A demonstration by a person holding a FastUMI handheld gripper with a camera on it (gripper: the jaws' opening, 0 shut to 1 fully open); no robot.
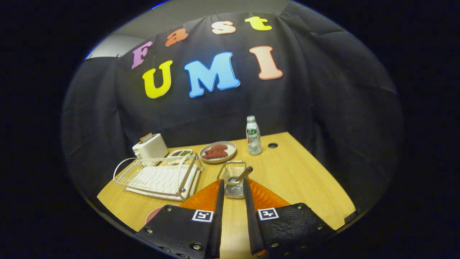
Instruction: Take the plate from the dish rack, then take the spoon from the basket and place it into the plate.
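Note:
My gripper (pixel 233 182) is open, its two fingers held a small way apart above the wooden table (pixel 302 180). Just ahead of the fingertips stands a small wire basket (pixel 234 177). A spoon (pixel 244 174) leans in the basket with its handle pointing up and to the right. The white wire dish rack (pixel 158 176) sits to the left of the basket, and I see no plate in it. A pink plate (pixel 153 214) lies on the table near the front edge, mostly hidden behind my left finger.
A beige plate with reddish sausages (pixel 218 151) sits beyond the basket, with a white drink bottle (pixel 253 135) to its right. A white toaster (pixel 150 146) and a small dish (pixel 181 153) stand behind the rack. Near the bottle is a cable hole (pixel 272 145).

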